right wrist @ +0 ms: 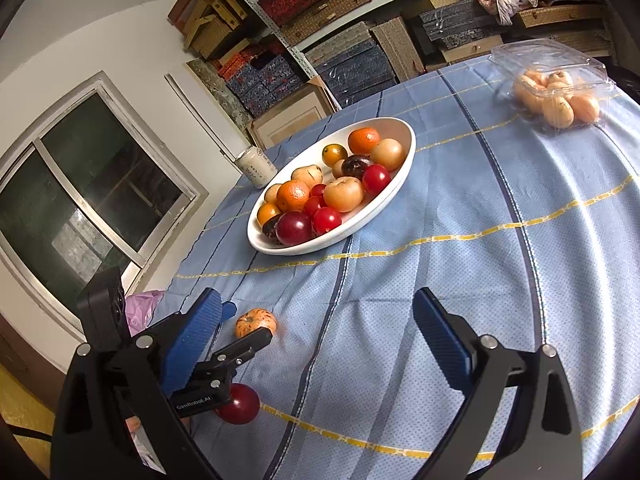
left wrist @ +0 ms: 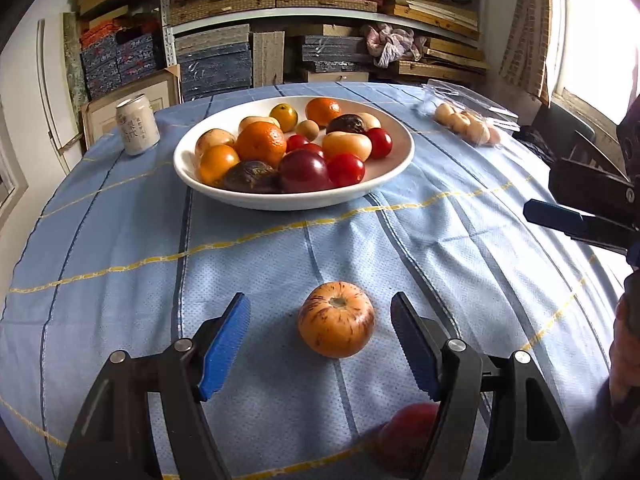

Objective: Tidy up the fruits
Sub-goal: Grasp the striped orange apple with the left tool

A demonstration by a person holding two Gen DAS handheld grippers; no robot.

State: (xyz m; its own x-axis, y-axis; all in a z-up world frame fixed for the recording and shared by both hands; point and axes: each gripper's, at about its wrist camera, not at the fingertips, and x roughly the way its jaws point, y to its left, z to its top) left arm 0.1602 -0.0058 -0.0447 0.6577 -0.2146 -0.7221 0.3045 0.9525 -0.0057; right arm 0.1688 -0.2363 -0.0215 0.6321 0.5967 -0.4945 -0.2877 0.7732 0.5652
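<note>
Two loose fruits are left on the bench: a striped orange fruit is framed between the spread, empty jaws of the left gripper, not yet touched, and a red fruit is half hidden beneath that gripper. If the jaws are closed off-centre, the round fruit is likely to be squeezed out and rolled across the cloth. The right gripper is held released and empty. The white bowl is already heaped, so an added fruit could be dislodged.

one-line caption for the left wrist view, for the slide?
Open left gripper lined up on a streaked orange fruit lying on the blue tablecloth, short of the white bowl of mixed fruit.
</note>
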